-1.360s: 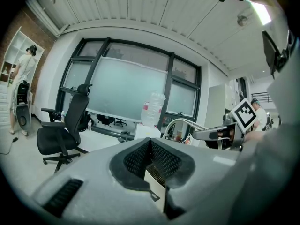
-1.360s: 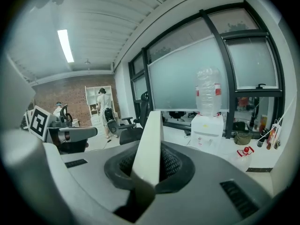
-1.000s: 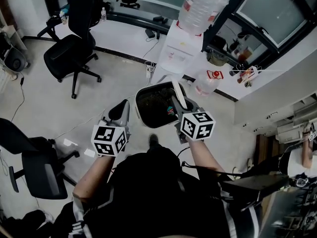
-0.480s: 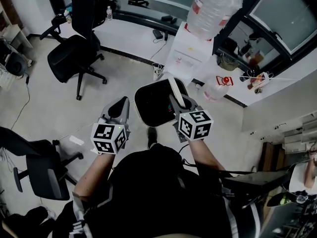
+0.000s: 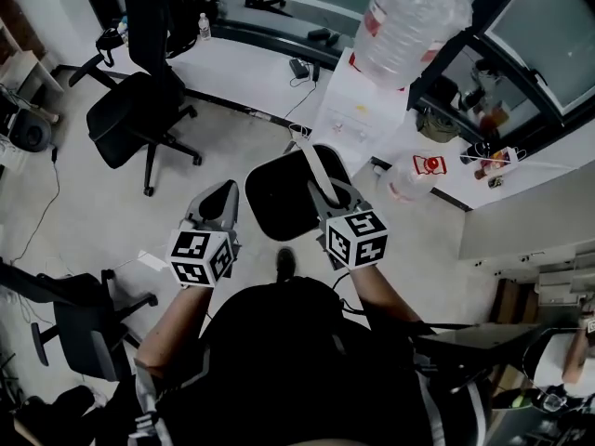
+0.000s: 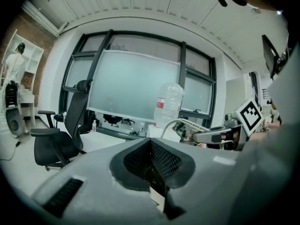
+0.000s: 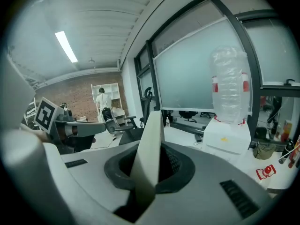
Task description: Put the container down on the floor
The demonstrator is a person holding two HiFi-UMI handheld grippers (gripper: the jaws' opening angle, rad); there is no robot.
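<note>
R gripper (image 5: 327, 193) nipped shut on container (image 5: 279, 198) handle (image 5: 319, 167), mid-carry off floor (image 5: 84, 212); next: lower, seat base, release

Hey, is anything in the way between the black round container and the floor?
Nothing visible does. The black round container hangs by its white handle from the right gripper over bare grey floor; the patch beneath is hidden.

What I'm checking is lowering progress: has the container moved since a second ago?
Yes, slightly: in the head view the container has shifted left, away from the water dispenser, though the camera also moved.
</note>
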